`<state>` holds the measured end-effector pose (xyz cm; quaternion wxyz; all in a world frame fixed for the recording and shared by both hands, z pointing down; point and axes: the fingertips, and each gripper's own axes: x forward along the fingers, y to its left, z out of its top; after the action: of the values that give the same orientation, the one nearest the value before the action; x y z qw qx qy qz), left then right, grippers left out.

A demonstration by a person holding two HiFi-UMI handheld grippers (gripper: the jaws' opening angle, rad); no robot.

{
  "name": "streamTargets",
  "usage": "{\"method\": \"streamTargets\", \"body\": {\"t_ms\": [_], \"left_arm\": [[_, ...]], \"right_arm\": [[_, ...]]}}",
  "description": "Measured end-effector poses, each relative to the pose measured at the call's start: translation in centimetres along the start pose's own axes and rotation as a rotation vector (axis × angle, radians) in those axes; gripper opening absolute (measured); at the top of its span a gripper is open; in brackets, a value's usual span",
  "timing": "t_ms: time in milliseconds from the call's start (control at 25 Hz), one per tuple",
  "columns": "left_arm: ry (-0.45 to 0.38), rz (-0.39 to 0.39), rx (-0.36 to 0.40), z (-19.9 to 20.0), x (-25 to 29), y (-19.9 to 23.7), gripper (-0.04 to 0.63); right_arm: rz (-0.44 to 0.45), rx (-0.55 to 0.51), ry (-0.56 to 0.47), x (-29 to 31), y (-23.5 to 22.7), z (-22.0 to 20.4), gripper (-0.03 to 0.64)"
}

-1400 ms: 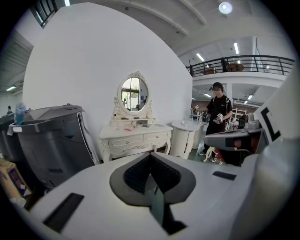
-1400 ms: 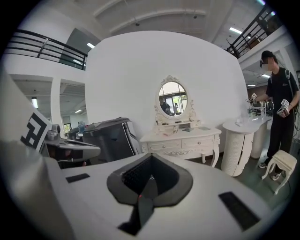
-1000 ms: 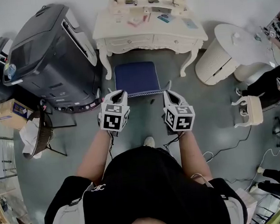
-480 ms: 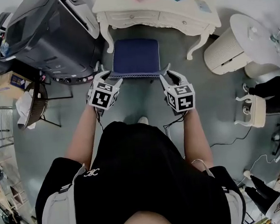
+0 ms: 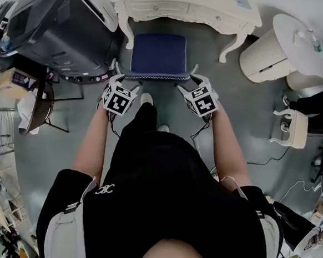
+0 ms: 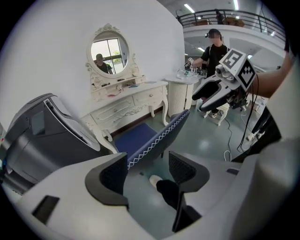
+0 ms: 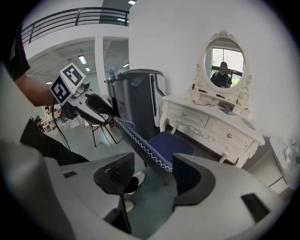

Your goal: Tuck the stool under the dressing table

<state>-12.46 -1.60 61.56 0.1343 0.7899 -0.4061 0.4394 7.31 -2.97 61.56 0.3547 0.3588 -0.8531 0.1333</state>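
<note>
The stool (image 5: 159,52), with a blue padded seat and white zigzag trim, stands in front of the white dressing table (image 5: 196,9), partly out from under it. My left gripper (image 5: 120,80) is at the stool's near left corner and my right gripper (image 5: 188,83) at its near right corner. Both have just been opening and are open, with nothing pressed between the pads. In the left gripper view the stool (image 6: 140,138) has its trimmed edge just past the left gripper (image 6: 147,169). In the right gripper view the stool (image 7: 166,143) lies beyond the right gripper (image 7: 152,176).
A large dark grey machine (image 5: 59,33) stands close to the left of the stool. A white round basket stand (image 5: 266,50) is to the right of the table. A folding chair (image 5: 43,112), floor cables (image 5: 264,162) and my own shoe (image 5: 146,99) are nearby.
Both grippers have dropped down to the stool's near edge, and their jaws have gone from shut to wide open. My foot has stepped forward between them.
</note>
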Motion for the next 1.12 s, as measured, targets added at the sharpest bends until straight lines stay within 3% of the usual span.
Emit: {"method": "streamTargets", "body": {"t_ms": [440,600,800,960,1120], "left_arm": [[0.065,0.011,-0.007,-1.0,3.9,3.8,0.259],[0.086,-0.058,-0.022,-2.0,5.1,3.8,0.246],[0.085,-0.153,-0.027,-1.9,5.4,3.5,0.218],[0.068,-0.184,-0.02,-0.7,6.1,3.4,0.218],[0.062,-0.188,-0.015,0.2,6.6,4.4,0.218]], "right_arm": [[0.002,-0.097,0.111,5.0,-0.4,-0.1,0.24],[0.028,-0.129,0.152,6.0,-0.3,-0.3,0.241],[0.036,-0.017,0.198,6.3,-0.6,-0.7,0.239],[-0.034,0.033,0.197,6.2,-2.1,-0.6,0.236],[-0.043,0.072,0.204,6.7,-2.5,-0.1,0.236]]}}
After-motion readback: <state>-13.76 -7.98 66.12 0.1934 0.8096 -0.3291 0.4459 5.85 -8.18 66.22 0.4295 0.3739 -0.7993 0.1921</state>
